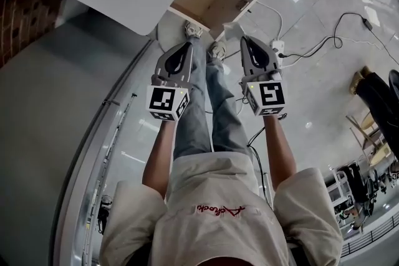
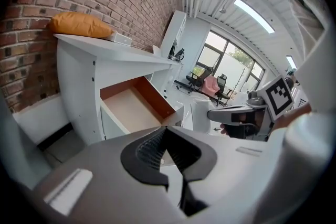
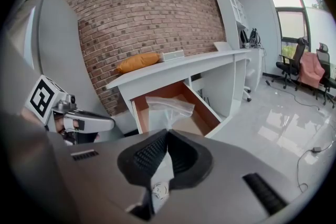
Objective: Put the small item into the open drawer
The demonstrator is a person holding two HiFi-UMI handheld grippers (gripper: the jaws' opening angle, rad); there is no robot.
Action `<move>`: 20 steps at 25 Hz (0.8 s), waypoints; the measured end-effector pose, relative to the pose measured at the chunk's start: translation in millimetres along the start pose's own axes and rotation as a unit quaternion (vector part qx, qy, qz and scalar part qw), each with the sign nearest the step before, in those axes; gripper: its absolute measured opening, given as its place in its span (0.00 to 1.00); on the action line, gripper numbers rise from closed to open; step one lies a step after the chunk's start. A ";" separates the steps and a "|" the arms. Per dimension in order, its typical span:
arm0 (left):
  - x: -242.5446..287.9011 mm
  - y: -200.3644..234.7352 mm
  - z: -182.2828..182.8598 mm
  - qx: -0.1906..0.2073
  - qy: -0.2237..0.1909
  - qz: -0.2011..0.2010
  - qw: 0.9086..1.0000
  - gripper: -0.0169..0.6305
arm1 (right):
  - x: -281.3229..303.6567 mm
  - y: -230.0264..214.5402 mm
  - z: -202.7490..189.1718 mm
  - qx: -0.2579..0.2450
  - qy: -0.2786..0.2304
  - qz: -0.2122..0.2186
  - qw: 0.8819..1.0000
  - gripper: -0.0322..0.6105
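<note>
The right claw (image 3: 167, 131) is closed on the clear plastic bag (image 3: 167, 107). The bag projects forward from the jaw tips, long axis roughly in line with the claw. The open drawer (image 3: 202, 105) of the desk (image 3: 173, 68) lies directly ahead and below; the bag is not yet inside. The left claw (image 2: 165, 128) is closed and empty, alongside.

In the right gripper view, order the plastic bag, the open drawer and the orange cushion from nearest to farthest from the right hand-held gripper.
1. Plastic bag, pinched in its jaws.
2. Open drawer, just ahead, under the counter.
3. Orange cushion, up on the counter, left.
</note>
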State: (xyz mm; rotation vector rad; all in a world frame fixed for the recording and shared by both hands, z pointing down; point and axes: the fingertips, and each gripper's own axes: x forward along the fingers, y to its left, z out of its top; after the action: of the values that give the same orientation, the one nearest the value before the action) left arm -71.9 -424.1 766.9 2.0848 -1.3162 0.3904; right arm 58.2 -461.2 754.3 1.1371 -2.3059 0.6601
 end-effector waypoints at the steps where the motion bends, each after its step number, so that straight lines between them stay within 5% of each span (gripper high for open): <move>1: 2.8 2.3 -0.5 0.000 -0.001 0.000 1.000 0.04 | 2.7 1.4 -1.0 -0.001 -0.006 0.004 1.000 0.07; 20: 38.9 35.2 1.7 -0.018 -0.023 -0.002 1.000 0.04 | 85.8 -8.9 24.4 -0.073 -0.010 0.048 0.996 0.07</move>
State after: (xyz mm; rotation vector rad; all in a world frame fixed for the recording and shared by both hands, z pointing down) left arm -85.5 -462.9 799.5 2.0773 -1.3356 0.3151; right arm 14.3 -531.0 789.6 0.9743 -2.3944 0.5071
